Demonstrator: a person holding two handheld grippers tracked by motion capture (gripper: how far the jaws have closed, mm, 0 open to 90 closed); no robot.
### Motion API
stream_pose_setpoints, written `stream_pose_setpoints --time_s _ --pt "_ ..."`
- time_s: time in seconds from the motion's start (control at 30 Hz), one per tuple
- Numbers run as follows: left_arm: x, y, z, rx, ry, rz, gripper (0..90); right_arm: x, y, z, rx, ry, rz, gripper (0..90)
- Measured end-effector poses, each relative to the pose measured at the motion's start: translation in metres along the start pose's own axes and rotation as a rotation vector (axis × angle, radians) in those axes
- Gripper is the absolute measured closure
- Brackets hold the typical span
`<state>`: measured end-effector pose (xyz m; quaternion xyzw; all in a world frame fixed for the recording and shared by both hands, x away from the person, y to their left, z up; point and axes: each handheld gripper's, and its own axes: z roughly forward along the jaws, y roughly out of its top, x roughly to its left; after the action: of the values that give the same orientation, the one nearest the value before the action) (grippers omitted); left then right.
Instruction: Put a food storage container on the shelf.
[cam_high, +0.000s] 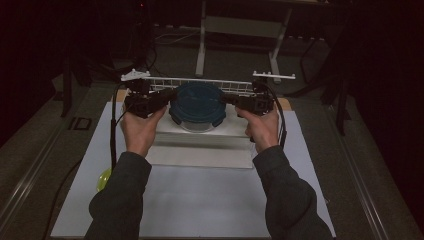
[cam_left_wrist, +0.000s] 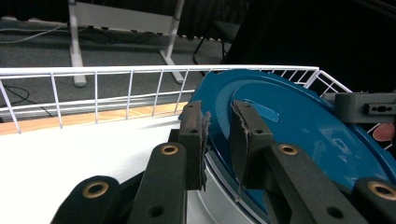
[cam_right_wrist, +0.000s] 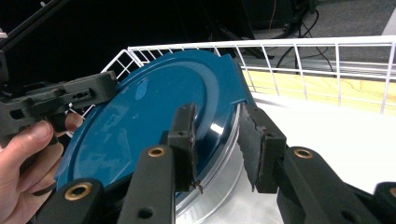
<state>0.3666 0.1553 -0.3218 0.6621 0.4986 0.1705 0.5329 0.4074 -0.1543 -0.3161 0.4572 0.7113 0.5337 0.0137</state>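
Forearms in dark sleeves enter from the bottom of the high view, each hand carrying a hand-held gripper toward a round container with a blue lid (cam_high: 198, 104), which sits on a white raised board (cam_high: 200, 150) on the tabletop (cam_high: 200, 210), just in front of a white wire rack (cam_high: 200, 82). Left hand-held gripper (cam_high: 167, 97): jaws partly apart and straddling the left edge of the lid, one jaw over the lid face and the other outside the rim; in the left gripper view (cam_left_wrist: 218, 135) a gap shows between the pads and the rim, so no clamping is evident. Right hand-held gripper (cam_high: 227, 99): jaws likewise apart, set across the right edge of the lid; the right gripper view (cam_right_wrist: 217, 140) shows one jaw above the blue face and one beside the clear body, with no visible pressure on either. Handling judgement: the lid looks like stiff, glossy plastic and is likely slippery under the pads; the clear body beneath (cam_right_wrist: 219, 163) may be glass, hence heavier and fragile. Recommended hold: opposite points on the rim, where the lid lip gives an edge to bite on, with both sides closed evenly so the container stays level. A yellow-green object (cam_high: 104, 179) lies at the left edge of the tabletop, well apart
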Motion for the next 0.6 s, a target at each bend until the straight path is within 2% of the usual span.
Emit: stream_pose_setpoints --time_s 0.13,0.33,0.5,0.6 --pt "0.0 0.0 -0.001 -0.002 0.001 0.0 75.9 0.002 -0.001 -0.001 -0.003 -0.006 -0.017 66.6" --pt "-0.001 0.001 -0.009 -0.024 0.001 0.022 75.7 0.006 -0.002 -0.008 -0.015 -0.042 -0.077 65.1" --pt "-0.002 0.001 -0.018 -0.043 -0.025 0.025 73.2 0.007 -0.003 -0.017 -0.027 -0.069 -0.119 64.0" --pt "-0.005 0.0 -0.024 -0.04 -0.018 0.06 71.6 0.007 -0.005 -0.022 -0.027 -0.075 -0.136 64.5"
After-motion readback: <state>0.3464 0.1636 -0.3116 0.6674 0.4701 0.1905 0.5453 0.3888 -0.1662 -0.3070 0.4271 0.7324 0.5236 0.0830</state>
